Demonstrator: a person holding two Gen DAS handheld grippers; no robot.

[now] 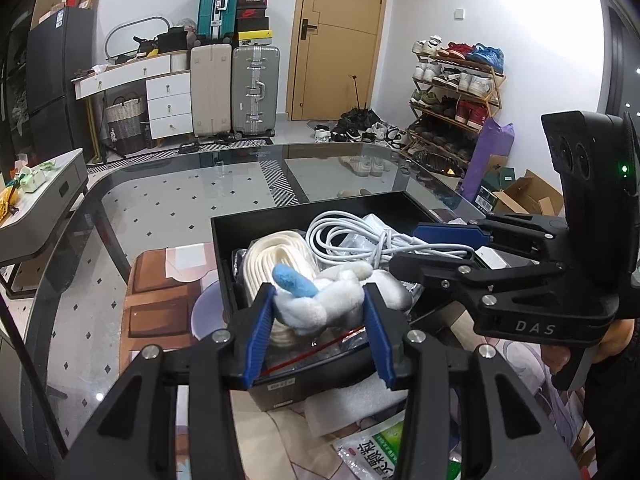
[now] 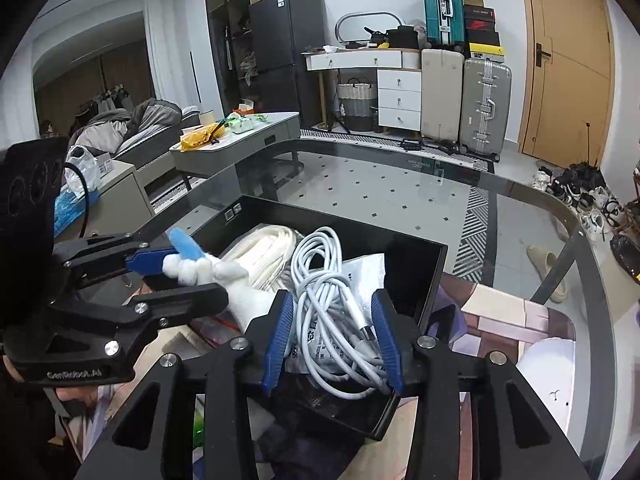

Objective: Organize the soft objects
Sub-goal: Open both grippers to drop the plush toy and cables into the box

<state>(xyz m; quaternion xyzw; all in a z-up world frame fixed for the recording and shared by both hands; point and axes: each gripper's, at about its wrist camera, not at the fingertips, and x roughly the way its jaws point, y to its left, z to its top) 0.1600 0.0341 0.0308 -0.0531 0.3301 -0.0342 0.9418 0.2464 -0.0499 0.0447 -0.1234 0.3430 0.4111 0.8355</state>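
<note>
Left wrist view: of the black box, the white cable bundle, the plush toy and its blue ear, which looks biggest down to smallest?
1. Black box
2. White cable bundle and plush toy: they look alike in size, and the toy is nearer the camera, so I will not rank them.
3. Blue ear, clearly smallest.

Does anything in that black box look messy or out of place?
Yes. The white cable is a loose tangle piled across the black box, and the plush toy sits heaped on the other things, not flat.
</note>
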